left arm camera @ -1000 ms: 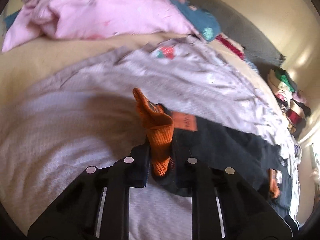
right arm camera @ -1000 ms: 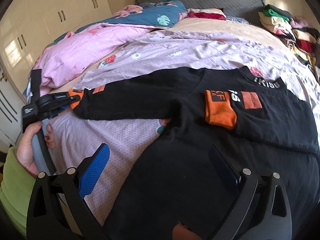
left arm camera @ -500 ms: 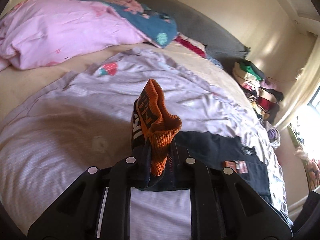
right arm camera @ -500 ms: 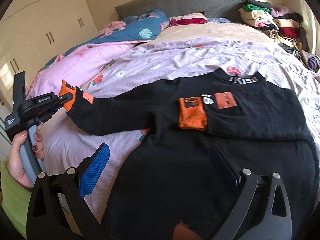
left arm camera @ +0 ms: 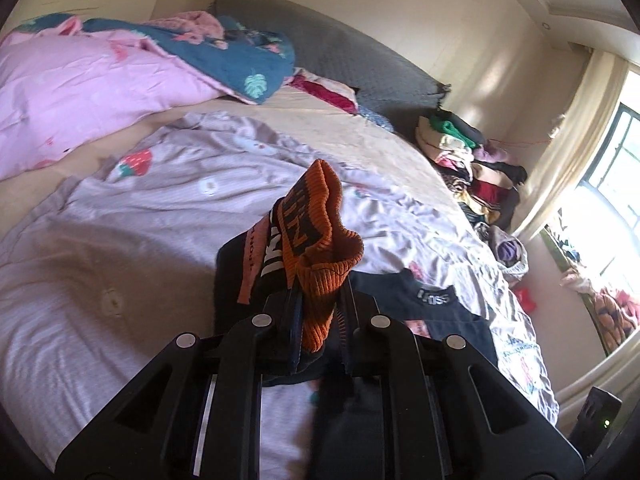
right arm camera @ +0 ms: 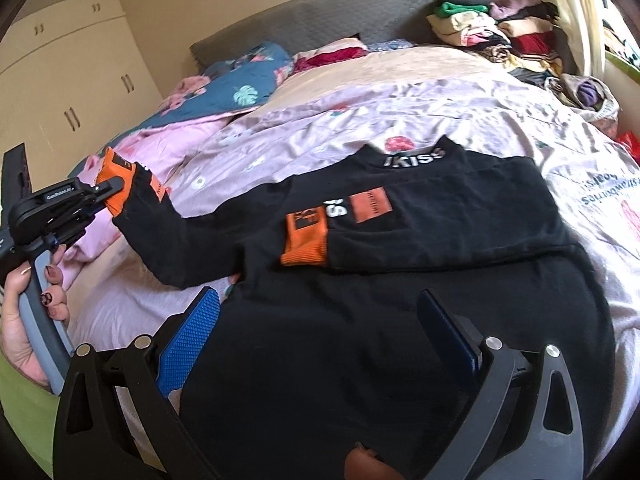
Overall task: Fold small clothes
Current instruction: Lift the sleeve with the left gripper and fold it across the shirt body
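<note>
A small black long-sleeved top (right arm camera: 360, 320) with orange cuffs lies on a lilac sheet (right arm camera: 460, 112) on the bed. Its right sleeve is folded across the chest, orange cuff (right arm camera: 306, 236) at the middle. My left gripper (left arm camera: 318, 320) is shut on the other sleeve's orange cuff (left arm camera: 320, 232) and holds it lifted off the bed; it also shows in the right wrist view (right arm camera: 108, 188) at the left. My right gripper (right arm camera: 320, 336) is open and empty, low over the top's lower body.
A pink duvet (left arm camera: 80, 92) and blue pillow (left arm camera: 224, 56) lie at the bed's far left. A pile of clothes (right arm camera: 500, 28) is stacked by the grey headboard (right arm camera: 320, 20). Wardrobe doors (right arm camera: 60, 92) stand at the left. A window (left arm camera: 612, 184) is on the right.
My left gripper has lifted the orange cuff and sleeve up off the bed and swung toward the top's body. My right gripper has stayed open over the lower body.
</note>
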`<act>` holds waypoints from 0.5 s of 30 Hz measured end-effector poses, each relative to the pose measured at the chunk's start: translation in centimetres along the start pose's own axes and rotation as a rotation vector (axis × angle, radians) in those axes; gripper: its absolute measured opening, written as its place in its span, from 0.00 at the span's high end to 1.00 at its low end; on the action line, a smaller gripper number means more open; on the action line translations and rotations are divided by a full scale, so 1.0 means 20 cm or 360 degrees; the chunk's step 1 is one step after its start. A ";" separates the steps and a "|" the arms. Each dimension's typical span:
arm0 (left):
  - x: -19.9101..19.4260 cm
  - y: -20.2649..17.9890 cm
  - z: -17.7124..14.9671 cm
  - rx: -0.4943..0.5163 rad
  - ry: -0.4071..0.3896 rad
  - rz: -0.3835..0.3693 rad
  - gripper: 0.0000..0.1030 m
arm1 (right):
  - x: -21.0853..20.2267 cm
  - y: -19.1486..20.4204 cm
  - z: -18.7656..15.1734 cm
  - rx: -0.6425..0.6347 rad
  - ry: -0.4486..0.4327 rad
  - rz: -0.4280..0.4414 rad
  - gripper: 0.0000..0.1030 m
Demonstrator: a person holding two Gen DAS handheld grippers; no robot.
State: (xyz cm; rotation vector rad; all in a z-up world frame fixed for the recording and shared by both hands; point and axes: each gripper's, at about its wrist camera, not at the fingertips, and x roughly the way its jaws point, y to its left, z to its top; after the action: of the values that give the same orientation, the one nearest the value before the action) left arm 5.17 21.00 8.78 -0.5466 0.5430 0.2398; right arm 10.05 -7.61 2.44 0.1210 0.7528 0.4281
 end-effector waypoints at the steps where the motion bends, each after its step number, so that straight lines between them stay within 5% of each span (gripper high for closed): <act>1: 0.00 -0.02 0.00 0.0009 0.0002 -0.0007 0.92 | -0.01 -0.02 0.00 0.0012 -0.0005 -0.0002 0.04; 15: 0.06 -0.38 0.01 0.0135 0.0004 -0.0186 0.93 | -0.13 -0.26 0.02 0.0199 -0.0089 -0.0046 0.04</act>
State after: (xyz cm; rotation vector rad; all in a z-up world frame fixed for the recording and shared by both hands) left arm 9.00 14.91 11.53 -0.4942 0.5192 0.1047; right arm 10.35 -13.35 2.96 0.2383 0.7254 0.3489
